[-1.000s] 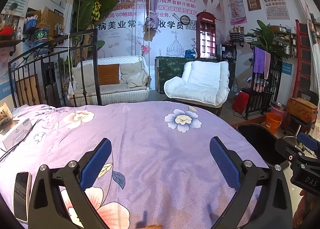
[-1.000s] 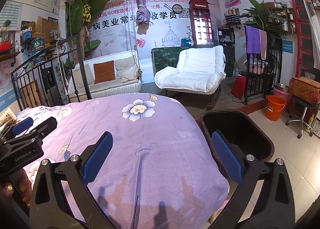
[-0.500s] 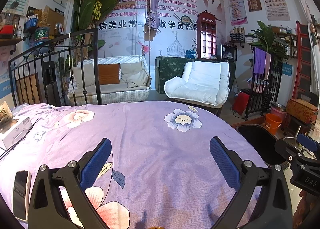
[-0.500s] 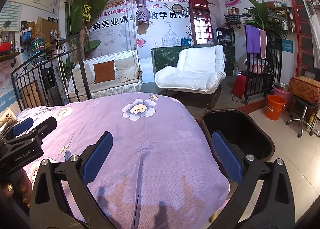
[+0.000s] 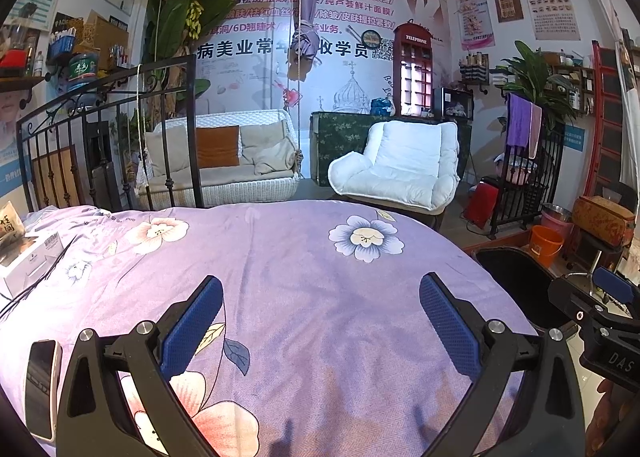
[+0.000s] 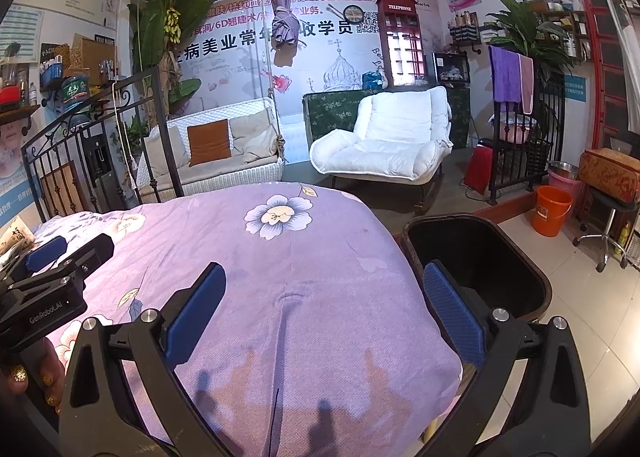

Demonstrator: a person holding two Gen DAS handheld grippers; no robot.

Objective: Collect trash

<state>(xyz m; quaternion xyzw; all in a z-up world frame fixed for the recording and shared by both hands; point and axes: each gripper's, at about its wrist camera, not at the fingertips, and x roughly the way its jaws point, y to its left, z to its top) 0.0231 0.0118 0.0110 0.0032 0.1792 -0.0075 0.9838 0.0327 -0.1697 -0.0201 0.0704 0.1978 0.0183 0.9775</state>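
A black trash bin (image 6: 480, 261) stands on the floor at the right edge of the bed; it also shows in the left wrist view (image 5: 516, 281). Both grippers hover over the purple flowered bedspread (image 5: 304, 281). My left gripper (image 5: 320, 321) is open and empty. My right gripper (image 6: 324, 313) is open and empty, its right finger over the bin's near rim. A white box (image 5: 28, 261) and a brown packet (image 5: 10, 223) lie at the bed's far left. No loose trash shows between the fingers.
A phone (image 5: 42, 385) lies on the bedspread at the lower left. A black iron bed rail (image 5: 112, 137) stands at the back left. Beyond the bed are a wicker swing sofa (image 5: 224, 161), a white armchair (image 5: 400, 169) and an orange bucket (image 6: 552, 209).
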